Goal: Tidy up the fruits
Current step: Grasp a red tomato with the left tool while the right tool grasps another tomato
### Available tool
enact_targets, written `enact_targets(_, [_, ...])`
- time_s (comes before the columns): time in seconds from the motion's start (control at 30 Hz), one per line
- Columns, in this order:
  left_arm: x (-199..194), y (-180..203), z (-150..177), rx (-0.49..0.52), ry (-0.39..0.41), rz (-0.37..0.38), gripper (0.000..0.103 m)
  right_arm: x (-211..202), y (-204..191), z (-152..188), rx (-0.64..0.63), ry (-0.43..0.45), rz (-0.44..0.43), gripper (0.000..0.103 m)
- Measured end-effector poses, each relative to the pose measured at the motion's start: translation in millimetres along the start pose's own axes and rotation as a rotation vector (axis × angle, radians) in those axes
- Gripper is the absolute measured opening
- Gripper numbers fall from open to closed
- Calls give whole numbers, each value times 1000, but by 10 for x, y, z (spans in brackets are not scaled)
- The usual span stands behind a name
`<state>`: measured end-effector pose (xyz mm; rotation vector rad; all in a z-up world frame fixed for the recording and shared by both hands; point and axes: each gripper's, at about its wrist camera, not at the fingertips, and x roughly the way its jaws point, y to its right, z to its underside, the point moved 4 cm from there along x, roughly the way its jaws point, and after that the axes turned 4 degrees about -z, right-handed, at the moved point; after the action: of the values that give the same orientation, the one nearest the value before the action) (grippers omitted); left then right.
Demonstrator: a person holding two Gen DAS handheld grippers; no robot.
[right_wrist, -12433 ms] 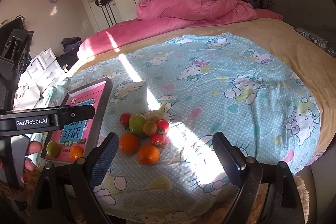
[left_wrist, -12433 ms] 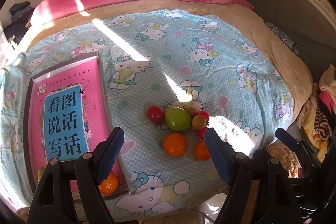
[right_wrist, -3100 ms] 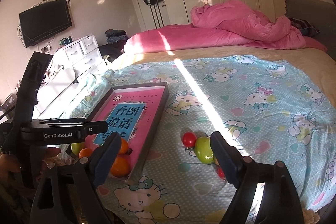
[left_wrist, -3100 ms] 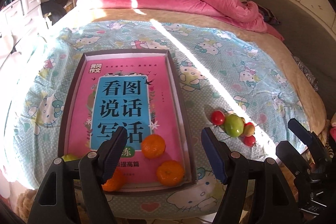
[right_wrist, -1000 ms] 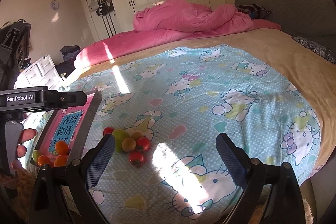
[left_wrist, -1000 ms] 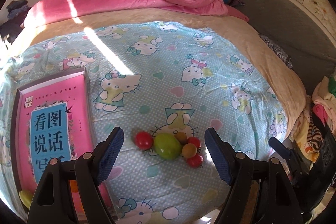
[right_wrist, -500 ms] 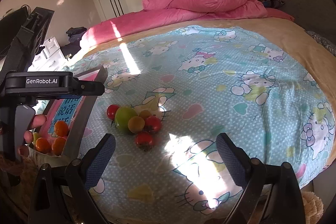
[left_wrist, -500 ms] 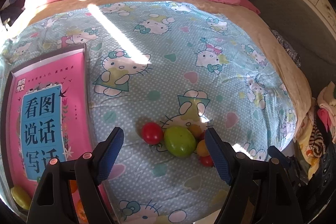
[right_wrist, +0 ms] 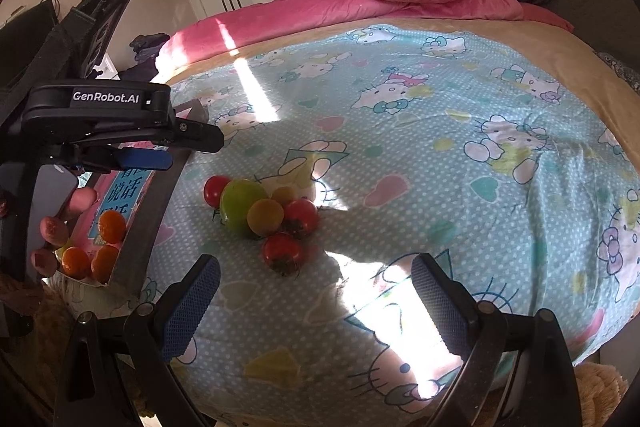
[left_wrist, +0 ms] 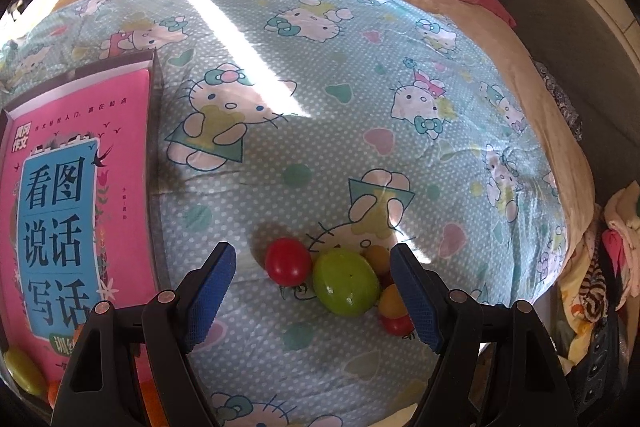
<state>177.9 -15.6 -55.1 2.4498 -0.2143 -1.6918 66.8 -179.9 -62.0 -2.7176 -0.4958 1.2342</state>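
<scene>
Fruits are partly sorted: nearest you, both claws gape wide and hold nothing, the left gripper (left_wrist: pixel 312 291) framing the pile, the right gripper (right_wrist: pixel 316 291) low over the sheet. Round orange mandarins (right_wrist: pixel 90 247) and a yellow-green oval fruit (left_wrist: pixel 22 371) lie in the shallow dark-rimmed box with the pink book cover (left_wrist: pixel 154 187). Left on the cartoon-cat bedsheet (left_wrist: pixel 360 75) are the big green fruit (left_wrist: pixel 346 287), red tomatoes (left_wrist: pixel 288 261) and small yellow-orange ones (right_wrist: pixel 265 217). Since twelve seconds ago, two mandarins have left the pile; your left claw has closed in.
</scene>
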Motion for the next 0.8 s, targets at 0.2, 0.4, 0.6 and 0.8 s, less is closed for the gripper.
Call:
enact_targets(0.2, [136,-41,4,-59,-51,30,80,87,38,12,23,-25,-13,97])
enact_targets(0.4, [225,-98,60,-159,-83,75,75,159,-2,18,7,-45,-15,97])
enact_targets(0.6, [286,-165,81,-230,-102,89,61,226,-62,26,-20,-63,-28,97])
enact_targets(0.8, [340,-196,97,-247,-112,49,58,344,-110,52,-43,-88,-44,84])
